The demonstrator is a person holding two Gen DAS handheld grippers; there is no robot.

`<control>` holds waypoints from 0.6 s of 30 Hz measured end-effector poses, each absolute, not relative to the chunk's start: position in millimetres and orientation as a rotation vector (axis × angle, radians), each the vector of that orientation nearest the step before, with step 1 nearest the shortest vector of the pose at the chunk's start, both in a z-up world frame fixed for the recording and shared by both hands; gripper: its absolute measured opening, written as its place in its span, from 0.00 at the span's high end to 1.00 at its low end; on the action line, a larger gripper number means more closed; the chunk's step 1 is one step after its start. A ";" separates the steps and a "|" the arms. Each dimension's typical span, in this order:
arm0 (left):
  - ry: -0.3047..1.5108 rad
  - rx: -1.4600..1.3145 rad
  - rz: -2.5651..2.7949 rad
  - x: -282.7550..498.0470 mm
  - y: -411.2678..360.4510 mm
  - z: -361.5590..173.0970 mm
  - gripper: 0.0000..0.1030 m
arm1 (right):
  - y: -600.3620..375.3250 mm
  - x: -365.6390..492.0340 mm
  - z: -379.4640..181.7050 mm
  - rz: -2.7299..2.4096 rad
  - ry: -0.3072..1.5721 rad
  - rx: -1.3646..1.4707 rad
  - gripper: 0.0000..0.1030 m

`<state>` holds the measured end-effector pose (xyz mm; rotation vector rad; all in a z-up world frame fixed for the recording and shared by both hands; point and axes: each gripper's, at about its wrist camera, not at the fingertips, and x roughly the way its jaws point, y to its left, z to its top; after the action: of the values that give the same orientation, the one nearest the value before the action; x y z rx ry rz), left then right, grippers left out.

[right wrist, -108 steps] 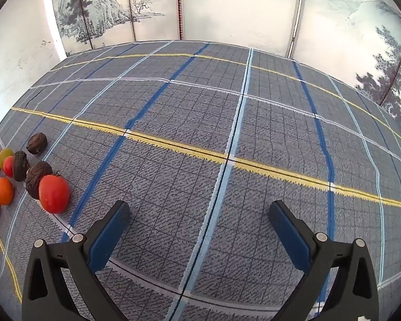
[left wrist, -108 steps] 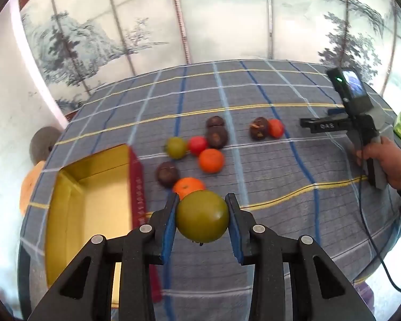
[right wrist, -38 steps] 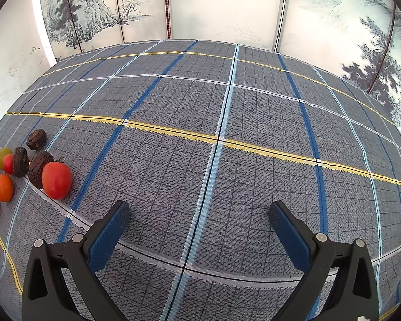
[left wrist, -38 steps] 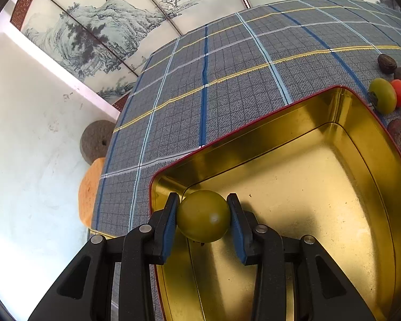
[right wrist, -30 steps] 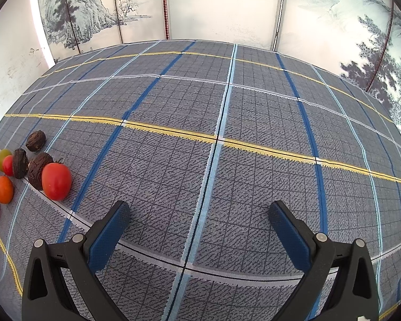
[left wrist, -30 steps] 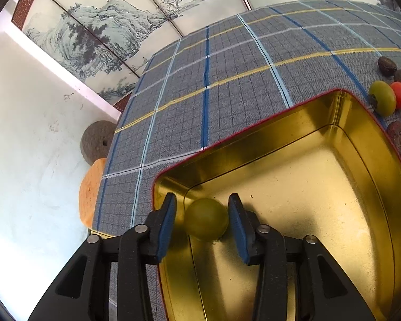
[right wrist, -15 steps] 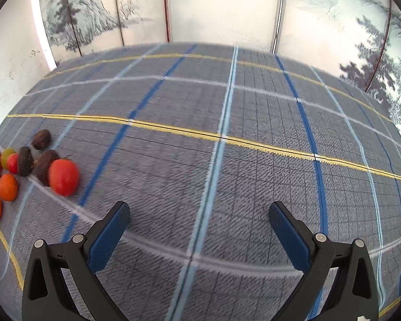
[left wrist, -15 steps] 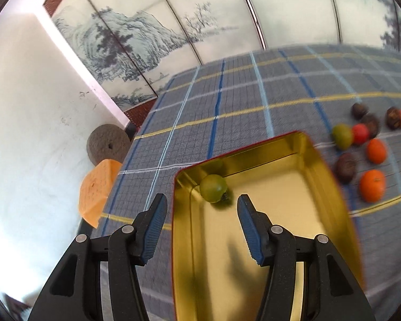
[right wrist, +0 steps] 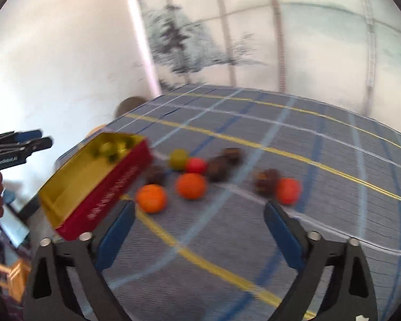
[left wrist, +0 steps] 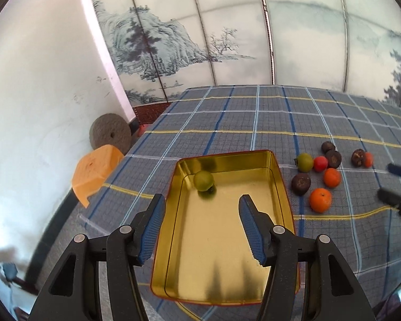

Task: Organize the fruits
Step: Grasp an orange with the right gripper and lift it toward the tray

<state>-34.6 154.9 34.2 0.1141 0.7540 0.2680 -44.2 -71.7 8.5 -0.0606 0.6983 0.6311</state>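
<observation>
A plaid tablecloth (left wrist: 254,123) of grey, blue and yellow covers the table, a painted landscape screen (left wrist: 227,34) stands behind its far edge, and off its left edge — against the white wall (left wrist: 40,80) — lean a round stone disc (left wrist: 110,133) and an orange stool (left wrist: 95,170).

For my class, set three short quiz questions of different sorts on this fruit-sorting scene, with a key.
1. True or false: the left claw is holding a fruit.
2. How many fruits lie inside the gold tin?
3. Multiple choice: which fruit on the checked cloth lies nearest the right claw's left finger? A) the green fruit B) an orange C) a dark brown fruit

Key
1. False: its jaws stand open and empty, having just been opening, above the tin.
2. One, a green fruit near the far left corner.
3. B, the orange beside the tin's red side.
</observation>
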 end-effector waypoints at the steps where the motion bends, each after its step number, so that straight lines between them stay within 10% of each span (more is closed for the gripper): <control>1: 0.757 0.109 0.267 -36.9 155.6 33.1 0.44 | -61.0 -45.6 7.1 0.657 0.713 -0.070 0.20; 11: 0.777 0.100 0.218 -54.3 153.9 26.0 0.43 | 9.4 -29.4 -30.9 0.724 0.864 -0.161 0.51; 18: 0.781 0.079 0.186 -55.2 155.9 28.0 0.43 | 26.7 -11.4 -47.6 0.686 0.915 -0.203 0.52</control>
<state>-55.2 155.9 28.0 0.0786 0.7814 0.1859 -11.4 26.7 -47.6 -0.2026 0.9147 0.6862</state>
